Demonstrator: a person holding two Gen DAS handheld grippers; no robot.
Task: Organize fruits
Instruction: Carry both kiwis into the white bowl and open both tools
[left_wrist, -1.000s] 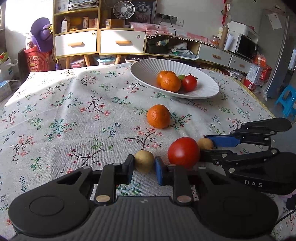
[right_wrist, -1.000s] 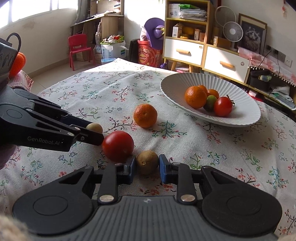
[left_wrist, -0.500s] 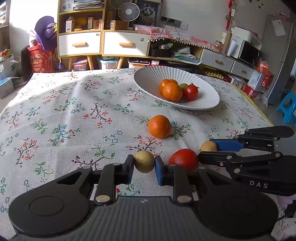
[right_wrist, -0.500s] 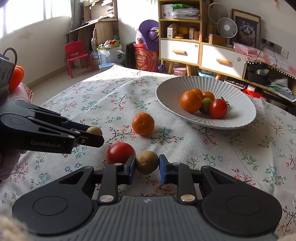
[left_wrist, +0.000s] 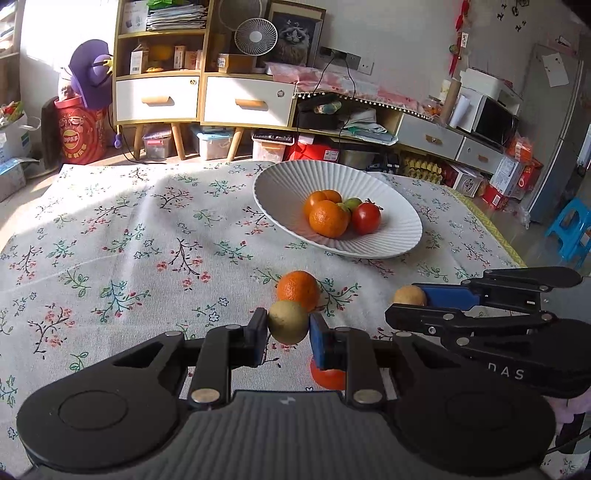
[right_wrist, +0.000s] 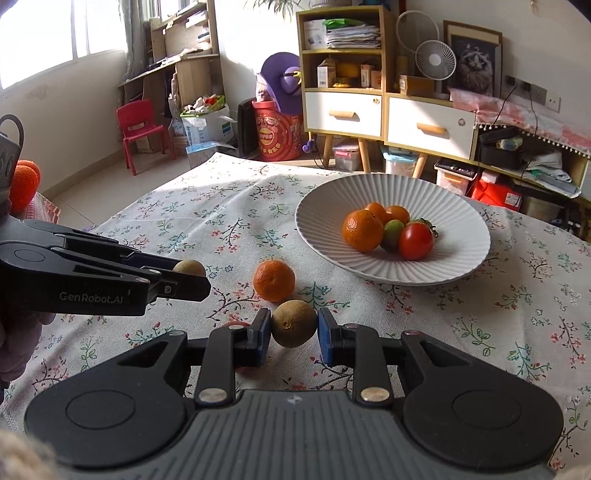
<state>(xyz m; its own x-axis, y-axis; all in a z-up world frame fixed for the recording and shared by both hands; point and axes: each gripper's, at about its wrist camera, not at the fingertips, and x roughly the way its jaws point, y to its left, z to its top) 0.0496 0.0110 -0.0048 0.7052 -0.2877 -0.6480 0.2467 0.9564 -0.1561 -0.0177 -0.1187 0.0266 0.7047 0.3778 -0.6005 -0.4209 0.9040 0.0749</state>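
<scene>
My left gripper (left_wrist: 289, 326) is shut on a yellow-green kiwi (left_wrist: 288, 322) and holds it above the table. My right gripper (right_wrist: 294, 328) is shut on a brown kiwi (right_wrist: 294, 323), also lifted; that gripper and kiwi (left_wrist: 409, 295) show at the right of the left wrist view. A loose orange (left_wrist: 298, 290) lies on the floral tablecloth just beyond both grippers. A red tomato (left_wrist: 327, 376) lies on the cloth, mostly hidden under my left gripper. The white ribbed bowl (left_wrist: 402, 236) farther back holds oranges, a green fruit and a tomato (left_wrist: 365, 218).
The table's right edge (left_wrist: 491, 236) runs close to the bowl. Shelves, drawers and boxes stand beyond the far edge. A red child's chair (right_wrist: 138, 129) stands on the floor at the left.
Both grippers have risen from the cloth with their kiwis held. The tomato on the cloth has slipped below the left gripper's fingers in view.
</scene>
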